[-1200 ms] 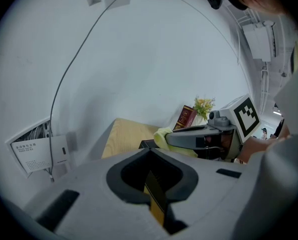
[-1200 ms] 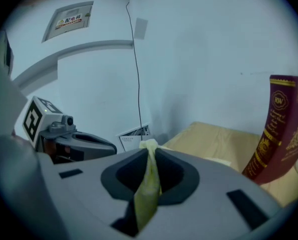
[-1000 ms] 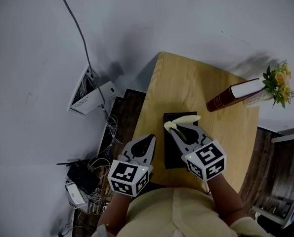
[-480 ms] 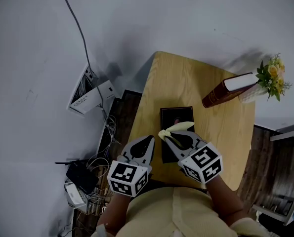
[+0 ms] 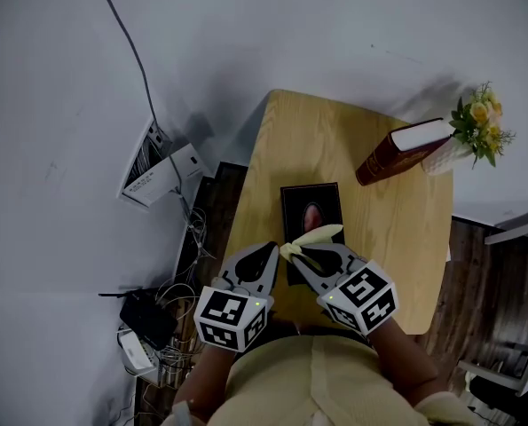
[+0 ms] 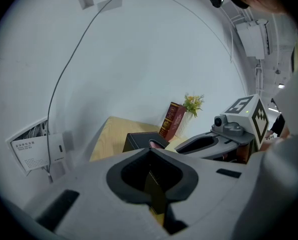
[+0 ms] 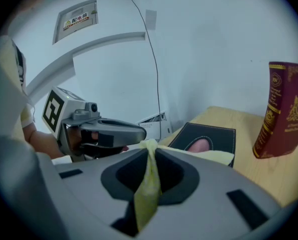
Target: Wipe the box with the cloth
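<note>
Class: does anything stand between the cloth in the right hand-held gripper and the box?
Nothing visible does: the cloth, pinched by the right hand-held gripper, reaches the near end of the box; the book stands aside.

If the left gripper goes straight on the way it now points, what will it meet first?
Probably the black box, which lies just beyond the left gripper's shut fingers. Depth is unclear, so the table top could come first.

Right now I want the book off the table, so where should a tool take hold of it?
Pinch the book across its covers at the top edge, coming down from above. It stands upright and is thinnest that way, and the flowers stand close beside it, likely blocking a sideways approach.
</note>
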`<action>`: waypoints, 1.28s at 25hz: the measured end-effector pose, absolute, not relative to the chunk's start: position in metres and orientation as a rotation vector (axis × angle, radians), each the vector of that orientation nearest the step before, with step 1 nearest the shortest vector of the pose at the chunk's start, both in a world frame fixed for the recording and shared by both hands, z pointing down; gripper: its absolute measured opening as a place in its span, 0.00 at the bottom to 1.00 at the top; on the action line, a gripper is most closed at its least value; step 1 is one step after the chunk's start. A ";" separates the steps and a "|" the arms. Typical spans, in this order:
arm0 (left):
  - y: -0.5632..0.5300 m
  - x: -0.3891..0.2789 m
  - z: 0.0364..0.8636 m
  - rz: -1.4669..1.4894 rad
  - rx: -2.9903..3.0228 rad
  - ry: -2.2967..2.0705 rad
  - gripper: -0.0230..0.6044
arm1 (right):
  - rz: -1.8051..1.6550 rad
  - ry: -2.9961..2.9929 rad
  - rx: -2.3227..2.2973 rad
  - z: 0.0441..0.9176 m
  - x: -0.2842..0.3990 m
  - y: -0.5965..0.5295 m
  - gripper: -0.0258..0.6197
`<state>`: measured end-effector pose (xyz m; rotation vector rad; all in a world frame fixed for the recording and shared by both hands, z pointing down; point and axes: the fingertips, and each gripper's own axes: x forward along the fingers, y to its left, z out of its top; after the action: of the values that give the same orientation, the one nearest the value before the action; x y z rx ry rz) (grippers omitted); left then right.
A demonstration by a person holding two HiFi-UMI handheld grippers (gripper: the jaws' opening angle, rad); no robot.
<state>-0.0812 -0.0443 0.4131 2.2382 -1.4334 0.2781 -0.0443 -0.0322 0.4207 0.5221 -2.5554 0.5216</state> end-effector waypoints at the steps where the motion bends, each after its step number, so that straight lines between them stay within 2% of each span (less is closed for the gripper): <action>1: -0.043 -0.080 0.414 0.281 2.240 -1.430 0.06 | 0.523 -2.553 0.522 0.421 -0.043 -0.030 0.13; 22: -0.040 -0.046 0.411 0.323 2.322 -1.341 0.06 | 0.601 -2.537 0.517 0.418 0.001 0.006 0.13; 32: -0.050 -0.043 0.403 0.282 2.325 -1.335 0.06 | 0.523 -2.626 0.793 0.381 0.044 -0.046 0.13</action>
<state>-0.0432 -0.0495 0.4027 2.3250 -1.3353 0.2824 0.0440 -0.0464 0.3815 0.7928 -2.6258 0.5229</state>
